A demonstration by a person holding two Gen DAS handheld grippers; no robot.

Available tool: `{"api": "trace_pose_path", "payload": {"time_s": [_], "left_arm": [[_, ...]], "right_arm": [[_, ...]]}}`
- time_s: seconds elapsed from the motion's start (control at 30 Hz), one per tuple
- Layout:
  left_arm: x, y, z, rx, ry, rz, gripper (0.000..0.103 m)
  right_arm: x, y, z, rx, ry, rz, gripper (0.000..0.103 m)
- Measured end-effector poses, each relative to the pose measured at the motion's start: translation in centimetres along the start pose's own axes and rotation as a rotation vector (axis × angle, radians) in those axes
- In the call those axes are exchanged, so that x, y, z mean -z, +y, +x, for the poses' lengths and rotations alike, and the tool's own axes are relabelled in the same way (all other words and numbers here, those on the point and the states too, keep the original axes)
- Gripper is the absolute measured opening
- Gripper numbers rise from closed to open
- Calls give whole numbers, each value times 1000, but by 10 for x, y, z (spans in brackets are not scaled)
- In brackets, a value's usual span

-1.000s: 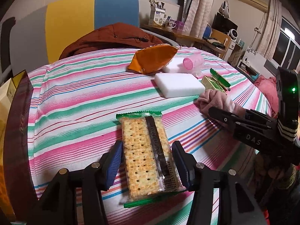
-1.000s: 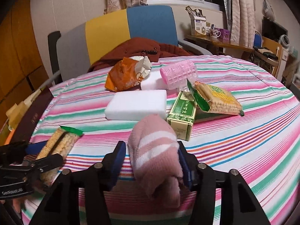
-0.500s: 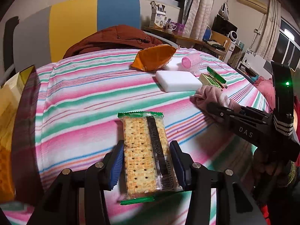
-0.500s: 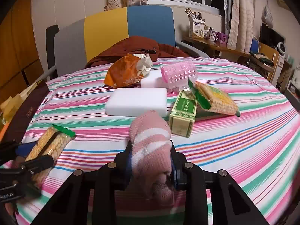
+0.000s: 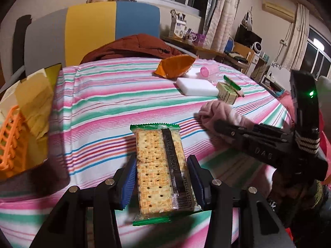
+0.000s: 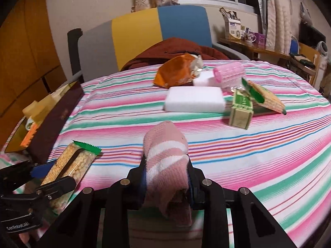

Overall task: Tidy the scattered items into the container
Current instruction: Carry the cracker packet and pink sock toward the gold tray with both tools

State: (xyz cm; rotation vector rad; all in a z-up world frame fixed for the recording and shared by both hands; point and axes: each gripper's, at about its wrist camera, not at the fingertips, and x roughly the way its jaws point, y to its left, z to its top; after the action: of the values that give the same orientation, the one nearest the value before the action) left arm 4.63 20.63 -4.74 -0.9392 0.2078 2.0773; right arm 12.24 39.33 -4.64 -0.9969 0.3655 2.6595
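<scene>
Gripping the cracker packet (image 5: pixel 163 167) by its sides in the left gripper (image 5: pixel 162 183) and the pink sock (image 6: pixel 167 165) in the right gripper (image 6: pixel 166 177), either may slip from the jaws

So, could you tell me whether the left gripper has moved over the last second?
Yes. The left gripper, shut on the cracker pack, has swung left: the box now fills more of its view's left edge.

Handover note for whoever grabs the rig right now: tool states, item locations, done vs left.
Left tool: shut on cracker packet.
Right tool: shut on pink sock.
Container sits at the table's left edge with an orange basket inside.
On the cloth: white sponge, orange snack bag, pink roller, green box, second cracker packet.
Done: both grasps. Left: drop both in, then the rest.
</scene>
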Motion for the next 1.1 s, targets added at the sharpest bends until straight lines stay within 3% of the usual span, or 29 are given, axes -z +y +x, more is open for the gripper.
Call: {"api": "trace_pose_path", "payload": {"time_s": [0.43, 1.1], "left_arm": [[8, 30, -66, -25, -125, -62, 48], [25, 138, -151, -280, -266, -252, 48]], "right_arm": [[2, 52, -11, -63, 3, -59, 29], [-22, 166, -27, -242, -68, -220, 29]]}}
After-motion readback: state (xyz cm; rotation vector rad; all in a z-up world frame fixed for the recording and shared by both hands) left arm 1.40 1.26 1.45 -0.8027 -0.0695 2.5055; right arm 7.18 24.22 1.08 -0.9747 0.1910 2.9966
